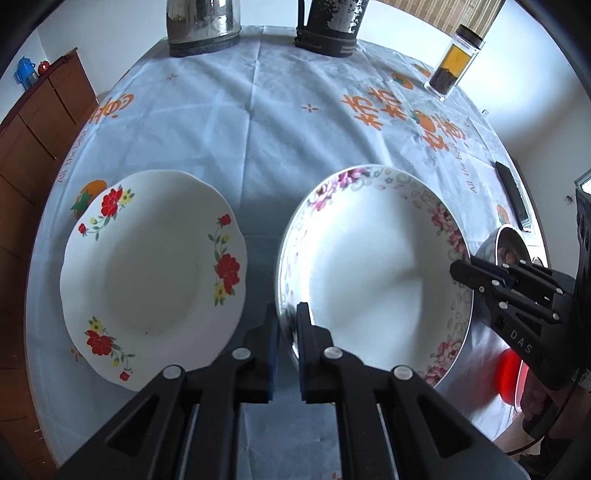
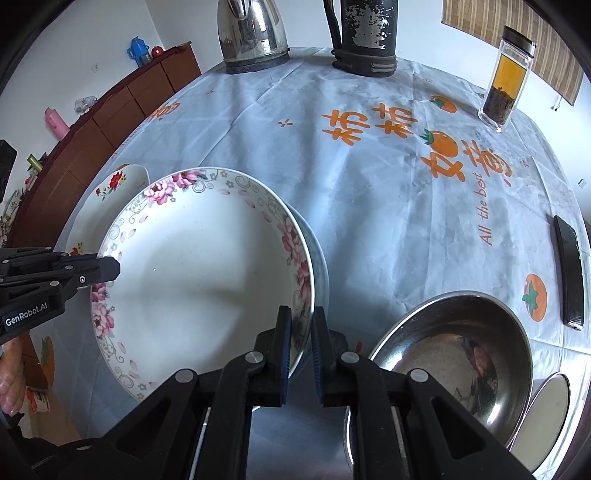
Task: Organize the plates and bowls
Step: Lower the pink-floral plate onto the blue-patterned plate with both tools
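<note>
Pink-flowered plate [image 1: 373, 266]: held up off the tablecloth [image 1: 258, 122] and tilted, gripped at two opposite edges; a shadow is seen beneath it on the cloth.
Left gripper [image 1: 287, 321]: closed narrowly on the plate's left rim, which is pinched between the two pads at the near-left edge.
Right gripper [image 2: 300, 325]: closed narrowly on the plate's right rim, the rim being clamped between its blue-lined pads; in the left wrist view it is seen reaching in from the right.
Red-flowered plate [image 1: 151, 266]: laid flat on the cloth just to the left of the held plate, apart from it, untouched by either gripper.
Steel bowl [image 2: 458, 354]: set on the cloth near and to the right of the right gripper, beside the held plate but not touching it.
Second steel vessel [image 2: 550, 410]: partly seen at the near right edge, just beyond the steel bowl.
Far side: a steel kettle [image 2: 255, 33], a dark flask [image 2: 365, 37] and a glass jar [image 2: 506, 77] are stood well apart from the plates.
Right edge: a dark phone-like slab [image 2: 570, 273] is laid flat.
</note>
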A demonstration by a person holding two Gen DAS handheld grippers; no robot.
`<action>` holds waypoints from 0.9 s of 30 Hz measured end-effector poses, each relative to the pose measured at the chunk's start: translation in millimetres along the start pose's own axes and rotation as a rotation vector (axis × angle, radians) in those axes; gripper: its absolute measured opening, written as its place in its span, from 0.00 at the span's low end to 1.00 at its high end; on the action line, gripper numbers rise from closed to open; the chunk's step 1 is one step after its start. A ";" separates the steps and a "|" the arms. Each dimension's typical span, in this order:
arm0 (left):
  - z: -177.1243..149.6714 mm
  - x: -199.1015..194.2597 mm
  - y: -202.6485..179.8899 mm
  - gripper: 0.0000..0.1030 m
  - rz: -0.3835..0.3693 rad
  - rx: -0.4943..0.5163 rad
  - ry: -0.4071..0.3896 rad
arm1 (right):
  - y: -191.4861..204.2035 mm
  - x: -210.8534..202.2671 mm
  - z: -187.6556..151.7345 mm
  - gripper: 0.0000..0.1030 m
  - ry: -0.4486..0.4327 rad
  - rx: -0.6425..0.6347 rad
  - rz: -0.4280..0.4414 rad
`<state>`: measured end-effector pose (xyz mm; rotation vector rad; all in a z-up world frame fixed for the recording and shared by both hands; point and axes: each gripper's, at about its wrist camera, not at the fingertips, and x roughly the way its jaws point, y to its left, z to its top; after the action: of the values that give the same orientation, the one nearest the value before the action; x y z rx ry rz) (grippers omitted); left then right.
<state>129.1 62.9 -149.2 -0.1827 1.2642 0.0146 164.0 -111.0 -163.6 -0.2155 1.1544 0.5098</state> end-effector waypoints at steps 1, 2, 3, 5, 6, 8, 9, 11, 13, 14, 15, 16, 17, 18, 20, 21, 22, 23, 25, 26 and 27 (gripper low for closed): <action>0.0 0.6 0.2 0.05 0.000 -0.001 0.001 | 0.1 0.3 0.5 0.11 0.000 -0.002 -0.002; 0.0 1.3 0.4 0.05 -0.001 -0.002 0.002 | 0.1 0.6 1.2 0.11 0.000 -0.004 -0.005; 0.1 1.9 0.4 0.05 -0.001 -0.003 0.004 | 0.0 0.8 1.6 0.11 0.000 -0.005 -0.006; 0.0 2.8 1.2 0.05 -0.002 -0.004 0.007 | 0.2 1.3 2.6 0.11 0.001 -0.008 -0.007; 0.2 3.3 1.1 0.05 -0.001 -0.005 0.007 | 0.3 1.5 2.9 0.11 0.002 -0.010 -0.007; 0.2 3.9 1.2 0.05 -0.001 -0.006 0.008 | 0.8 1.6 3.4 0.11 0.003 -0.013 -0.009; 0.5 4.3 1.2 0.05 0.000 -0.007 0.009 | 0.9 1.8 3.7 0.11 0.003 -0.014 -0.009; 0.1 4.5 1.4 0.05 0.000 -0.008 0.010 | 1.6 2.2 4.5 0.11 0.005 -0.019 -0.012; 0.1 4.9 1.7 0.05 0.002 -0.007 0.009 | 2.6 2.7 5.0 0.11 0.005 -0.027 -0.017; 0.0 5.4 1.9 0.06 0.002 -0.008 0.010 | 3.3 2.8 5.0 0.11 0.005 -0.032 -0.021; 0.0 5.7 2.0 0.06 0.003 -0.010 0.010 | 4.0 2.9 5.1 0.11 0.004 -0.036 -0.024; -0.1 6.0 1.7 0.06 0.004 -0.009 0.010 | 4.7 3.1 5.1 0.11 0.003 -0.040 -0.028; -0.3 6.4 1.8 0.06 0.005 -0.008 0.010 | 4.9 3.2 5.3 0.11 0.003 -0.043 -0.030; -0.2 6.8 1.4 0.06 0.005 -0.008 0.010 | 5.3 3.2 5.3 0.11 0.002 -0.046 -0.033; -0.4 7.8 1.1 0.06 0.007 -0.007 0.012 | 5.6 3.3 5.8 0.11 0.000 -0.051 -0.038; -0.5 8.2 1.0 0.06 0.006 -0.008 0.012 | 5.3 3.3 6.0 0.11 0.000 -0.052 -0.039; -0.6 8.4 1.1 0.06 0.006 -0.009 0.013 | 4.7 3.3 6.3 0.11 0.000 -0.050 -0.037; -0.8 8.7 1.1 0.06 0.005 -0.010 0.013 | 5.3 3.3 6.3 0.11 0.000 -0.052 -0.038; -0.8 8.7 1.2 0.06 0.006 -0.009 0.013 | 5.0 3.3 6.4 0.11 0.000 -0.052 -0.039; -0.9 9.0 1.2 0.06 0.008 -0.008 0.013 | 4.6 3.3 6.6 0.11 0.000 -0.052 -0.040; -1.0 9.1 1.3 0.06 0.008 -0.008 0.013 | 4.6 3.2 6.5 0.11 -0.001 -0.052 -0.040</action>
<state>130.8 63.3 -158.3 -0.1851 1.2777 0.0256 168.0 -103.5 -163.5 -0.2827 1.1342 0.5046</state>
